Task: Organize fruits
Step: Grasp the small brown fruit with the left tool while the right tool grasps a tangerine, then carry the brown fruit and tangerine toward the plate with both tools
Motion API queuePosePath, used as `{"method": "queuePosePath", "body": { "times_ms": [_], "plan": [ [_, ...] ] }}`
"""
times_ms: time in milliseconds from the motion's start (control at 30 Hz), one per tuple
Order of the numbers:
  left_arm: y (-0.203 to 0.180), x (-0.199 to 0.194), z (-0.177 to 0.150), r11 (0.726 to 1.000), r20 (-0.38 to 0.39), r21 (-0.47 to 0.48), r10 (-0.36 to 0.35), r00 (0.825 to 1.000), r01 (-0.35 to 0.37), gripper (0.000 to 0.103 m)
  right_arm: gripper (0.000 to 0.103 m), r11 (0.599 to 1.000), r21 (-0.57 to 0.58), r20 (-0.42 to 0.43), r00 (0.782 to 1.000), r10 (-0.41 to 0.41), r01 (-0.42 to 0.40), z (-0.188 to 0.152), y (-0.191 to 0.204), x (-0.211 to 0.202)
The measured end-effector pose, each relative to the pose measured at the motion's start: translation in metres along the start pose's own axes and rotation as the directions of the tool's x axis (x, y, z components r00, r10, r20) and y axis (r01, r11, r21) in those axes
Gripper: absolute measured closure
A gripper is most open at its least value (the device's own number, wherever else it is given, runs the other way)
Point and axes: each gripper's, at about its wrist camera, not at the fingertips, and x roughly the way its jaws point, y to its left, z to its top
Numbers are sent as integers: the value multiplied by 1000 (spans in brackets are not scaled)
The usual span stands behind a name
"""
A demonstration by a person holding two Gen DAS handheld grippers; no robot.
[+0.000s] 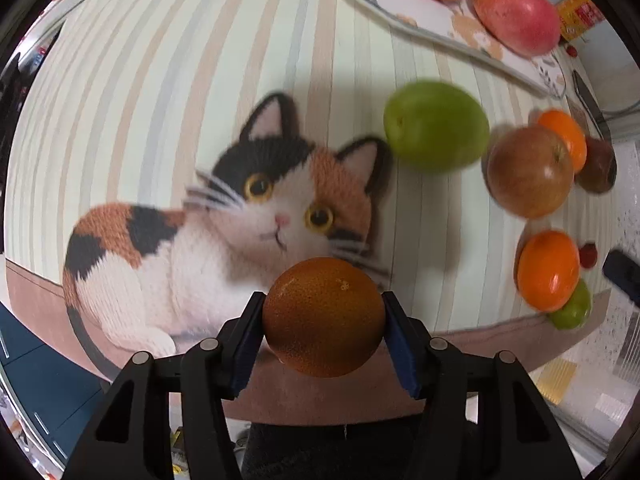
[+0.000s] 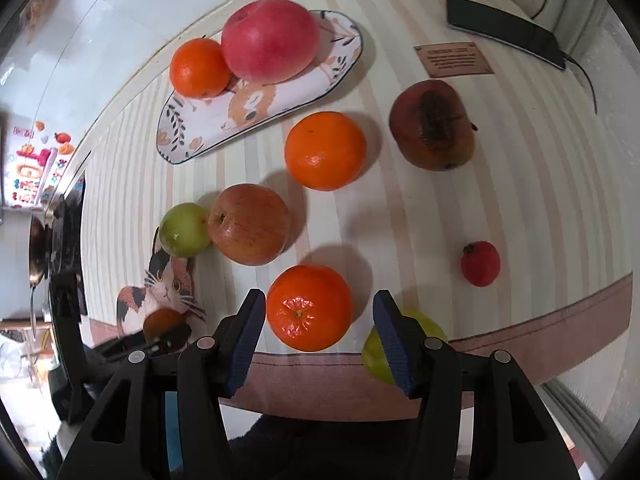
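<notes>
My left gripper [image 1: 323, 312] is shut on a dark orange [image 1: 323, 316] and holds it above the cat picture on the striped mat. That orange also shows in the right wrist view [image 2: 162, 322]. My right gripper [image 2: 319, 320] is open, its jaws on either side of an orange [image 2: 309, 307] that rests on the mat near the front edge. The patterned plate [image 2: 208, 124] at the back holds an orange [image 2: 199, 67] and a red apple [image 2: 270, 40]. The plate [image 1: 432, 16] also shows in the left wrist view.
On the mat lie a green fruit [image 2: 184, 229], a red-brown apple [image 2: 250, 224], another orange [image 2: 325, 150], a bruised dark fruit [image 2: 434, 124], a small red fruit [image 2: 480, 263] and a yellow-green fruit [image 2: 376, 354] under my right finger. A dark phone [image 2: 504, 30] lies at the back right.
</notes>
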Motion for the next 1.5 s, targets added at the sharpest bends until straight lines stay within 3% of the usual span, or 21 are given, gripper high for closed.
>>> {"method": "queuePosePath", "body": {
  "times_ms": [200, 233, 367, 533, 600, 700, 800, 1033, 1500],
  "plan": [
    [-8, 6, 17, 999, 6, 23, 31, 999, -31, 49, 44, 987, -153, -136, 988, -75, 53, 3, 25, 37],
    [-8, 5, 17, 999, 14, 21, 34, 999, -34, 49, 38, 980, -182, -144, 984, -106, 79, 2, 28, 44],
    [-10, 4, 21, 999, 15, 18, 37, 999, -37, 49, 35, 971, -232, -171, 981, -89, 48, 1, 39, 64],
    [-13, 1, 24, 999, 12, 15, 41, 999, -41, 49, 40, 962, -270, -179, 980, -90, 39, -1, 51, 72],
    [-16, 3, 31, 999, 11, 14, 36, 999, -36, 49, 40, 971, -237, -191, 981, -46, -1, 0, 49, 71],
    [-12, 1, 29, 999, 11, 11, 30, 999, -30, 49, 40, 978, -136, -248, 961, 119, -156, 2, 39, 77],
    [-9, 5, 27, 1000, 9, 11, 29, 1000, -29, 49, 39, 979, -110, -261, 956, 137, -170, 2, 32, 88],
    [-9, 6, 28, 999, 11, 13, 31, 999, -32, 49, 27, 973, -228, -164, 987, -4, -34, 1, 49, 66],
    [-10, 6, 27, 999, 14, 19, 41, 999, -41, 49, 28, 946, -324, -178, 982, -70, 9, -19, 72, 83]
  ]
}}
